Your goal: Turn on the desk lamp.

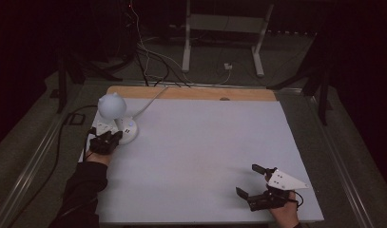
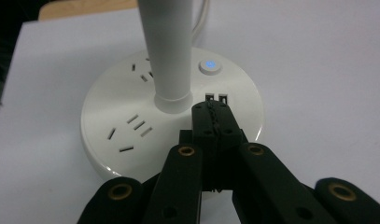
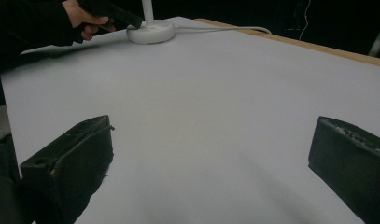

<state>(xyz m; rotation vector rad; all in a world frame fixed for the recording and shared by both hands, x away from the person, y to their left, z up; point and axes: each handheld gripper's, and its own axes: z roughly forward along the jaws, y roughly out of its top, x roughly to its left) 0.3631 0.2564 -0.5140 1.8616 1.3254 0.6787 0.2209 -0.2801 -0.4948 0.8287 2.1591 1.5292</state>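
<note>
Pressing together with nothing between them, the jaws of your left gripper (image 2: 211,114) rested their tips on the top of the round white lamp base (image 2: 131,107). Just ahead of those tips sat two small ports (image 2: 216,98), and a little beyond them the button (image 2: 210,66) glowed blue. The white stem (image 2: 168,51) rose from the base just to the left of the tips, and the socket slots (image 2: 131,128) lay farther left. In the high view, your left gripper (image 1: 108,139) sat against the base below the round lamp head (image 1: 111,105). Your right gripper (image 1: 255,183) had its jaws spread wide and gripping nothing, low over bare tabletop (image 3: 215,102), with the lamp base (image 3: 150,32) well apart from them, far ahead and to the left.
</note>
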